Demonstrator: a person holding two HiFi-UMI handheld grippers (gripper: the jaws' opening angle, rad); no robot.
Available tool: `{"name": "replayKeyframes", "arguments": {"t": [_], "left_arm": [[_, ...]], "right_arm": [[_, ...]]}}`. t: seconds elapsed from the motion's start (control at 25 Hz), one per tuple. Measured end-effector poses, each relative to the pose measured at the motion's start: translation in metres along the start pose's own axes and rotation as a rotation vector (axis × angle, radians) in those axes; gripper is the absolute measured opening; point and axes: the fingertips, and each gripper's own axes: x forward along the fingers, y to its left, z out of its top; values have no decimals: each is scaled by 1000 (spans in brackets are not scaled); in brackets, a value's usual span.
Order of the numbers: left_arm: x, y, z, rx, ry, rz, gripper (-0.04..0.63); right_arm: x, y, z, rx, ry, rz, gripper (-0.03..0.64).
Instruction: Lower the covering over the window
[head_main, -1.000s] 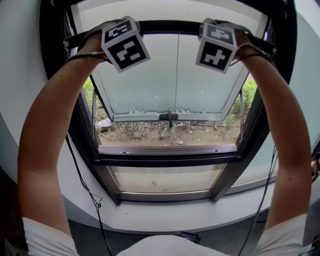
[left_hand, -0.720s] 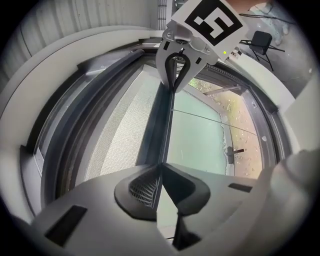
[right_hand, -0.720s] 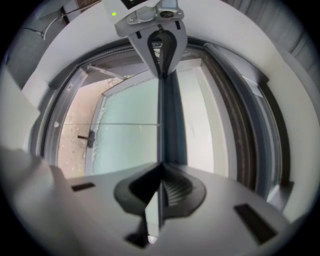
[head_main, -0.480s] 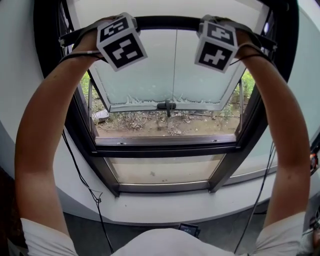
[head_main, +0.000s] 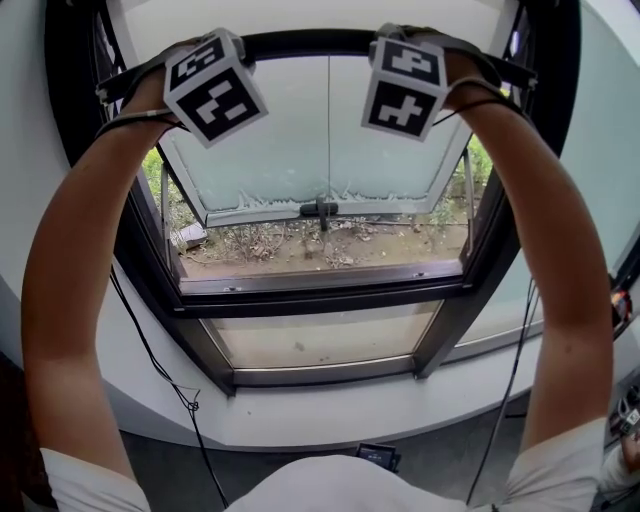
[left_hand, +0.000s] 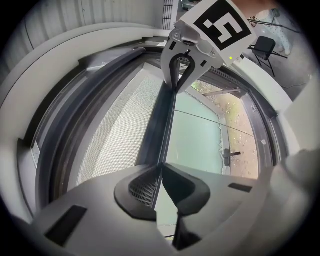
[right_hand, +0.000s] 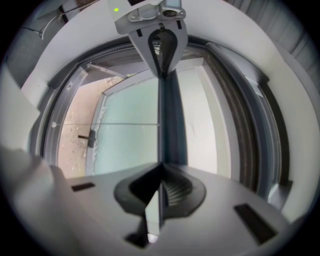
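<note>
At the top of the window (head_main: 320, 300), the left gripper (left_hand: 161, 167) and the right gripper (right_hand: 160, 165) each pinch the dark bottom bar (head_main: 305, 44) of the blind (left_hand: 120, 125) (a pale mesh sheet), one apart from the other. Under this bar the glass pane (head_main: 320, 150) stands tilted open outward.

White window sill (head_main: 330, 422) curved across lower frame. Grey floor (head_main: 165, 470) showed below it along bottom edge. Small dark device (head_main: 378, 456) lay on floor at bottom centre. Thin black cable (head_main: 150, 350) trailed down lower left toward floor. Centre frame, outdoor ground (head_main: 330, 255) carried dry twigs, weeds.
</note>
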Motion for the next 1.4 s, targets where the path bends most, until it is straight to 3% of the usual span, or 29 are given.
{"name": "replayKeyframes", "arguments": {"t": [0.52,1.4], "left_arm": [[3,-31,-10,38,41,-71,41],[3,-92,-24,8,45,-165,41]], "right_arm": [[0,32,2,-25,-3,78,31],[-3,95,-1,-8,-43,151,31]]}}
